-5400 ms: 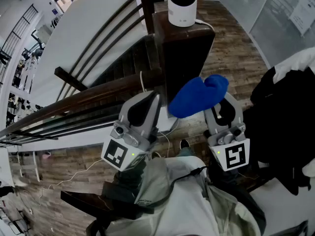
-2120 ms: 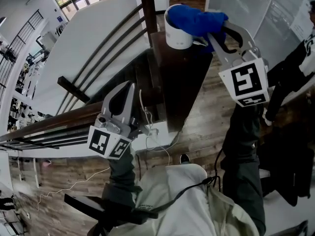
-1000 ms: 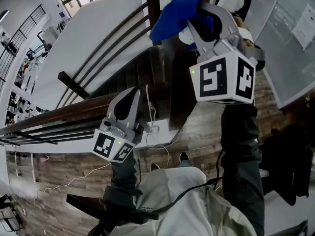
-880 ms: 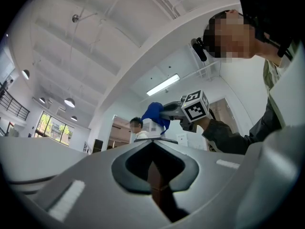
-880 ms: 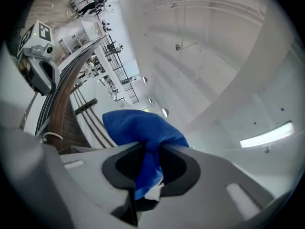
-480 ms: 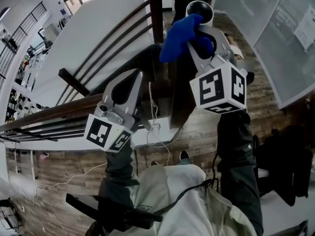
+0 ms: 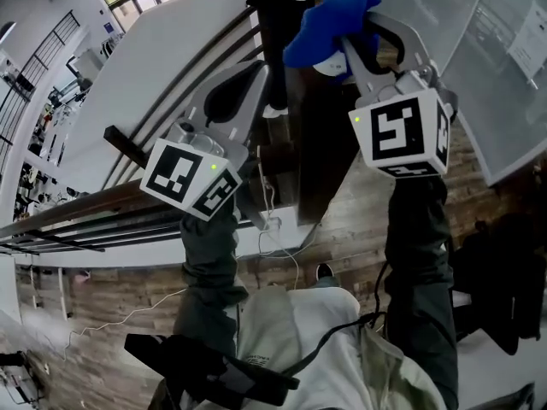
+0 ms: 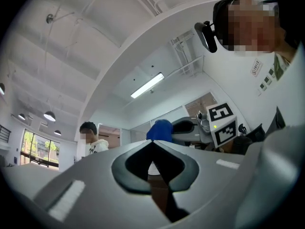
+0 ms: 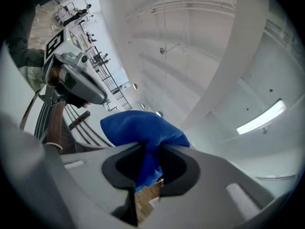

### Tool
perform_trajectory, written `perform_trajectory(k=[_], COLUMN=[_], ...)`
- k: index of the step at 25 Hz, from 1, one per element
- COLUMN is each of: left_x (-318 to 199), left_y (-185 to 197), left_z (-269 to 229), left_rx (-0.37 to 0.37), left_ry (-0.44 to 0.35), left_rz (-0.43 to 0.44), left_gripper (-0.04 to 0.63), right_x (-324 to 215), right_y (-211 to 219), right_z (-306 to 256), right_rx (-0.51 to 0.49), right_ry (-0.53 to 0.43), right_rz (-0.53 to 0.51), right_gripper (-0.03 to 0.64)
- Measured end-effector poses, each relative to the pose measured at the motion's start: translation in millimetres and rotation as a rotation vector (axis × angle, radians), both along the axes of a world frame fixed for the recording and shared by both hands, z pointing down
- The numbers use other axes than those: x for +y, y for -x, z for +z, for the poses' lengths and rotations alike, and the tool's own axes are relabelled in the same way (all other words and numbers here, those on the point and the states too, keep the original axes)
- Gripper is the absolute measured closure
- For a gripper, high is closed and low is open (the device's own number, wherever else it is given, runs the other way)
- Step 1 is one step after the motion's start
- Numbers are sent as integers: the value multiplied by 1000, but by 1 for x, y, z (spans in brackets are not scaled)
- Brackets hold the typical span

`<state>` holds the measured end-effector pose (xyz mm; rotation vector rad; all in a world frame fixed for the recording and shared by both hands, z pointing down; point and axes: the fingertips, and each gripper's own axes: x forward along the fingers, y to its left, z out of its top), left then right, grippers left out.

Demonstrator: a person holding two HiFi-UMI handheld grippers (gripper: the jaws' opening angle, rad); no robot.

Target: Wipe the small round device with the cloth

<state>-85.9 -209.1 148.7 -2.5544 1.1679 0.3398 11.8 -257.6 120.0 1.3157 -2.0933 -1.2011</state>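
Atop the dark post [image 7: 320, 152] at 12 o'clock, with the right claw [image 7: 361, 31] clamped on the blue cloth [image 7: 329, 22] and the left claw [image 7: 256, 71] pressed together, empty, at 11 o'clock and bracing nothing, could shove the small round device [image 7: 328, 64], mostly under the cloth, off by swiping sideways.

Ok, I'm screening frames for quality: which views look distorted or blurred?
Head view: wide-angle bowing towards edges, blue fabric cloth sharp. Left gripper view: fisheye circle, dark corners, blurred foreground. Right gripper view: same fisheye, ceiling strip light blown out.
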Motion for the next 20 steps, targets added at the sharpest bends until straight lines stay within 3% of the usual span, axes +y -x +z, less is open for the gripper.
perform_trajectory(k=[7, 11, 13, 16, 20], left_x=[-3, -1, 1, -4, -15], left_y=[-17, -20, -21, -22, -25], left_z=[4, 4, 3, 4, 7], left_rx=[18, 10, 3, -8, -10], left_ry=[-4, -1, -3, 8, 18], left_rz=[35, 39, 37, 30, 26], left_gripper=[595, 595, 595, 595, 595], right_x=[6, 13, 18, 15, -16], right_y=[3, 4, -3, -38, -68], right_z=[79, 76, 58, 21, -7], right_rx=[100, 91, 31, -141, -166], right_ry=[113, 93, 32, -29, -16], right_rz=[-2, -41, -63, -49, -14], right_gripper=[535, 537, 537, 535, 535])
